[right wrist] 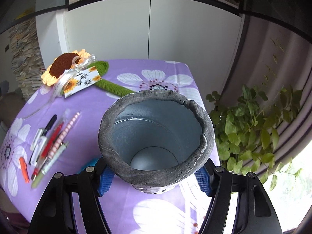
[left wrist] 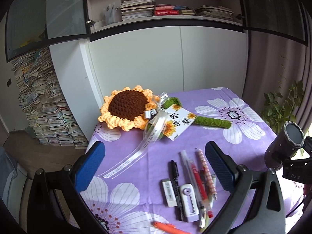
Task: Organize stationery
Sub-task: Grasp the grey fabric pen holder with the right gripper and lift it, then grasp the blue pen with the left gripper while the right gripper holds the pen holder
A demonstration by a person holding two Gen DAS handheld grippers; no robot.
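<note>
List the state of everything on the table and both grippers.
Left gripper: open, empty, above the table.
Right gripper: shut on the pot.
Pot: held, tilted toward the camera, empty.
Pens: loose, lying side by side on the cloth.
Eraser: lying flat beside the pens.
Orange cutter: lying flat, partly out of frame.
Sunflower: lying on its side, tag attached.
</note>
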